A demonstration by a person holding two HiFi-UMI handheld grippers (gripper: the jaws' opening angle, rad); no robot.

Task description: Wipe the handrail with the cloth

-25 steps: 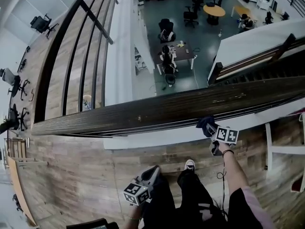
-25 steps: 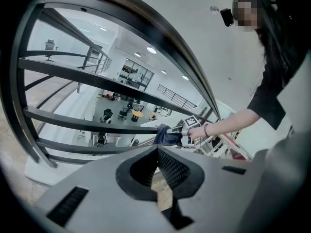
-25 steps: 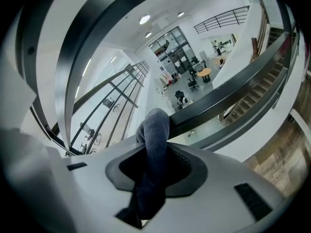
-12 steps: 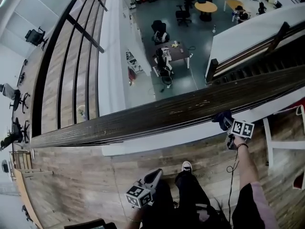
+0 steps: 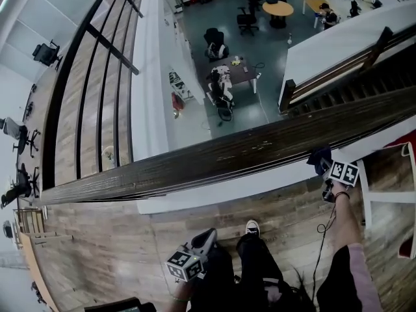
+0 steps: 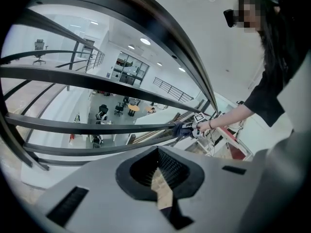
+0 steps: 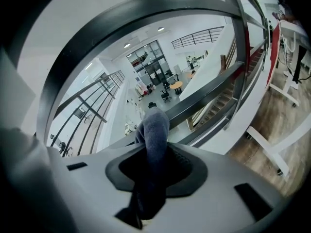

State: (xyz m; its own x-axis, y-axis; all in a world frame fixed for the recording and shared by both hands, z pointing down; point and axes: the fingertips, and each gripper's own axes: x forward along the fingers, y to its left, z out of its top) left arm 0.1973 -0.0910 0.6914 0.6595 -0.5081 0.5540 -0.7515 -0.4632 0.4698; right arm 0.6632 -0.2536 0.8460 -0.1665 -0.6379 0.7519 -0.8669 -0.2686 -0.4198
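Blue cloth (image 5: 318, 155) pinched in right tongs (image 5: 324, 165), against wooden handrail (image 5: 195, 162) — left tongs (image 5: 208, 234) pressed together, empty

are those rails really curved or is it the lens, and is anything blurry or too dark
It is the lens. Head view: the fisheye bows the straight handrail slightly; the picture is sharp and evenly lit. Left gripper view: the bars arc strongly and the corners go black. Right gripper view: the same bowing; the cloth, close to the lens, looks dark and soft.
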